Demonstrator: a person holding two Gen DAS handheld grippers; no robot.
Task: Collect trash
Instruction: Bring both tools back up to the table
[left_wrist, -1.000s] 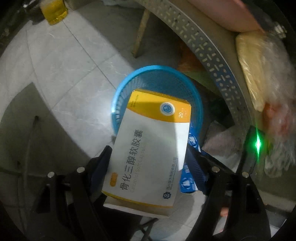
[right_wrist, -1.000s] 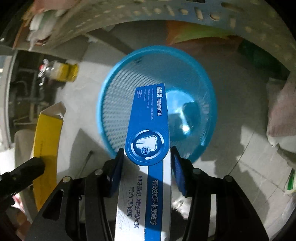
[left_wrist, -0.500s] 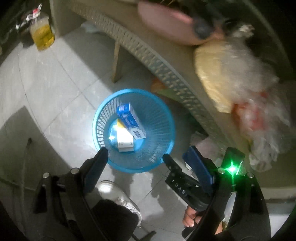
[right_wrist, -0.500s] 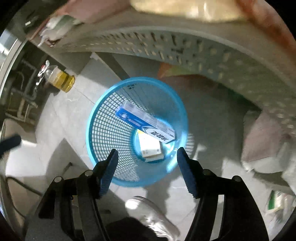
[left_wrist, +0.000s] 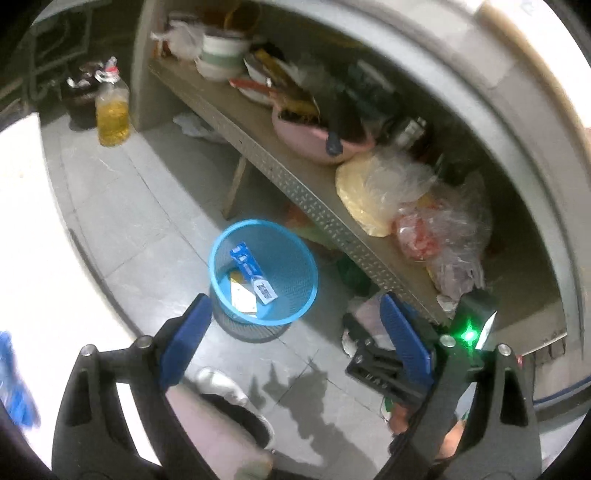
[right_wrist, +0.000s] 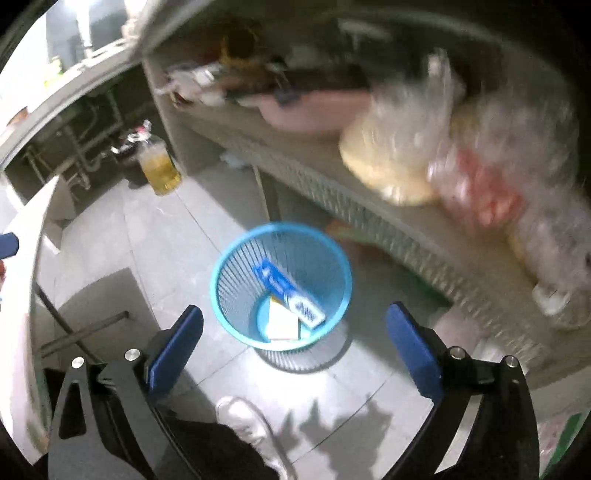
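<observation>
A blue mesh wastebasket (left_wrist: 295, 291) (right_wrist: 236, 273) stands on the tiled floor. Inside it lie a blue toothpaste box (left_wrist: 253, 273) (right_wrist: 288, 291) and a white-and-yellow medicine box (left_wrist: 242, 297) (right_wrist: 282, 321). My left gripper (left_wrist: 295, 317) hangs well above the floor, jaws still opening, nothing between its blue pads. My right gripper (right_wrist: 295, 325) also hovers high over the basket, jaws opening wide and empty. The right gripper's black body (left_wrist: 384, 365) shows at the lower right of the left wrist view.
A low perforated shelf (left_wrist: 295, 184) runs behind the basket, loaded with a pink basin (left_wrist: 314, 136), bowls and plastic bags (left_wrist: 417, 206). A bottle of yellow oil (left_wrist: 112, 114) stands on the floor at left. A person's white shoe (right_wrist: 240, 417) is below the grippers.
Both boxes left the grippers and dropped into the basket. Both grippers then rose and tilted up, so the basket looks smaller and the shelf has come into view.
</observation>
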